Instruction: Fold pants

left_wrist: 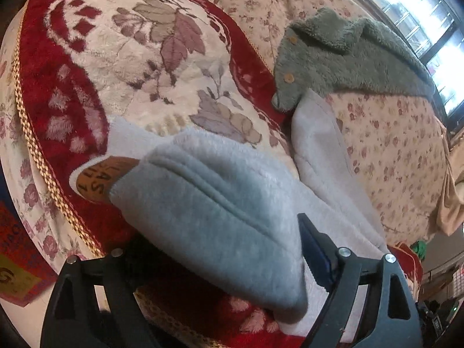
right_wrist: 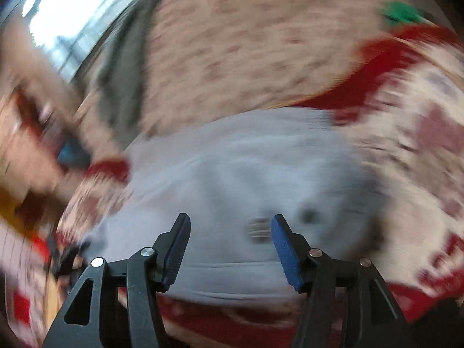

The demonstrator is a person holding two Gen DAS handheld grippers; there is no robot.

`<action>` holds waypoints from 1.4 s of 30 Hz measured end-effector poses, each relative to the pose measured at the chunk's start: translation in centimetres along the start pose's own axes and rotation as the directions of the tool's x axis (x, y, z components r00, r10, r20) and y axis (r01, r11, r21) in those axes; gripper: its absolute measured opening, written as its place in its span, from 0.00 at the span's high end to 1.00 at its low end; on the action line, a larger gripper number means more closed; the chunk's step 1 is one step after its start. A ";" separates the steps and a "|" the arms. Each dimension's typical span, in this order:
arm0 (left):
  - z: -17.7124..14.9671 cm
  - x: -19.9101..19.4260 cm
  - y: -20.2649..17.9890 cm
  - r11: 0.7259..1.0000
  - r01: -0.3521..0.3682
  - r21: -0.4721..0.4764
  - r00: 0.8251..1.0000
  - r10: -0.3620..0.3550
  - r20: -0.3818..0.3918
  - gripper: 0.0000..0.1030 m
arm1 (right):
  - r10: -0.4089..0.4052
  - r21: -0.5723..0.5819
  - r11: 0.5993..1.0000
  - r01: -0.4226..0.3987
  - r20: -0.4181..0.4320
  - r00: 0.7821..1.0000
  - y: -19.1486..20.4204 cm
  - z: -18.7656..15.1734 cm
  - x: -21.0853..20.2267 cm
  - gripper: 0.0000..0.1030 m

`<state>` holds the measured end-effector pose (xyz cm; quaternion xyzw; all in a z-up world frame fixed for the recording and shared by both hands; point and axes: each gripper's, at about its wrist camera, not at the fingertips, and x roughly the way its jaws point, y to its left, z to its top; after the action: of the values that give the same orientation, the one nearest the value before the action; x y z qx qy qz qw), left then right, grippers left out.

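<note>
Light grey fleece pants point(left_wrist: 220, 203) lie folded on the bed, with a brown label point(left_wrist: 98, 177) showing at their left end. My left gripper point(left_wrist: 214, 229) stands wide open with a thick fold of the pants lying between its jaws. Its blue-padded right finger point(left_wrist: 313, 249) is beside the fold, and the left fingertip is hidden under the cloth. In the blurred right wrist view the pants point(right_wrist: 232, 168) spread out ahead. My right gripper point(right_wrist: 231, 219) is open just above them, with nothing between its fingers.
A red and cream floral blanket point(left_wrist: 130, 58) covers the bed, its gold braid edge point(left_wrist: 37, 159) at the left. A grey-green fleece jacket point(left_wrist: 333, 55) lies behind on a floral sheet point(left_wrist: 391, 145). A bright window point(left_wrist: 420, 8) is at the far right.
</note>
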<state>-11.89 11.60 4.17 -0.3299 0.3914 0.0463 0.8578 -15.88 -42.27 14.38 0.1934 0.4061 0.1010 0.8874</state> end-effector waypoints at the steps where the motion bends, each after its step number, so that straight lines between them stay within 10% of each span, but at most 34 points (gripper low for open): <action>1: 0.1 -0.2 0.1 1.000 0.000 0.000 1.000 0.000 0.004 0.16 | 0.028 -0.049 0.998 -0.029 -0.017 0.999 1.8 0.1 1.3 0.38; 5: 0.4 -1.0 1.1 1.000 0.000 -0.018 1.000 0.000 0.023 0.15 | 0.126 -0.333 0.927 -0.174 -0.161 0.979 13.3 -0.5 10.6 0.38; 11: 1.1 -1.4 2.1 0.998 0.008 -0.060 0.999 -0.006 0.041 0.14 | 0.168 -0.471 0.825 -0.314 -0.326 0.930 25.4 -2.0 23.2 0.38; 20: 2.5 0.7 3.2 0.996 0.018 -0.089 0.999 -0.016 0.030 0.15 | 0.150 -0.513 0.783 -0.353 -0.395 0.907 31.5 -0.7 32.5 0.36; 25: 3.8 2.8 2.2 0.997 -0.056 0.059 0.997 0.053 0.048 0.69 | 0.082 -0.607 0.722 -0.332 -0.401 0.912 31.7 -3.1 34.0 0.56; 29: 5.6 0.9 0.1 0.973 0.069 0.222 0.987 -0.099 0.129 0.77 | 0.106 -0.575 0.750 -0.328 -0.385 0.917 31.6 -2.3 32.7 0.64; 33: 5.2 -0.5 -1.5 0.918 0.039 0.394 0.980 -0.112 0.164 0.71 | 0.149 -0.594 0.736 -0.326 -0.327 0.933 32.3 -1.7 31.3 0.64; 35: 5.3 1.5 1.1 0.956 -0.014 0.292 0.997 -0.010 0.080 0.46 | 0.127 -0.590 0.731 -0.342 -0.375 0.918 32.6 -2.4 32.3 0.64; 38: 4.7 3.5 6.6 0.999 -0.004 0.050 0.998 0.007 -0.069 0.40 | 0.072 -0.618 0.712 -0.332 -0.406 0.911 33.0 -4.0 33.9 0.64; 40: 4.2 2.6 7.9 0.999 0.036 -0.006 0.998 -0.036 -0.043 0.39 | 0.083 -0.640 0.695 -0.326 -0.379 0.922 33.5 -4.2 33.5 0.64; 42: 3.9 1.0 8.1 0.998 -0.059 -0.018 0.998 0.058 -0.003 0.15 | 0.115 -0.646 0.682 -0.343 -0.369 0.922 34.4 -4.0 33.0 0.64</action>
<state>-11.41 20.02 1.02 -0.3261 0.4015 0.0745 0.8526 1.79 0.97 4.09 -0.1244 0.4386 0.3865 0.8018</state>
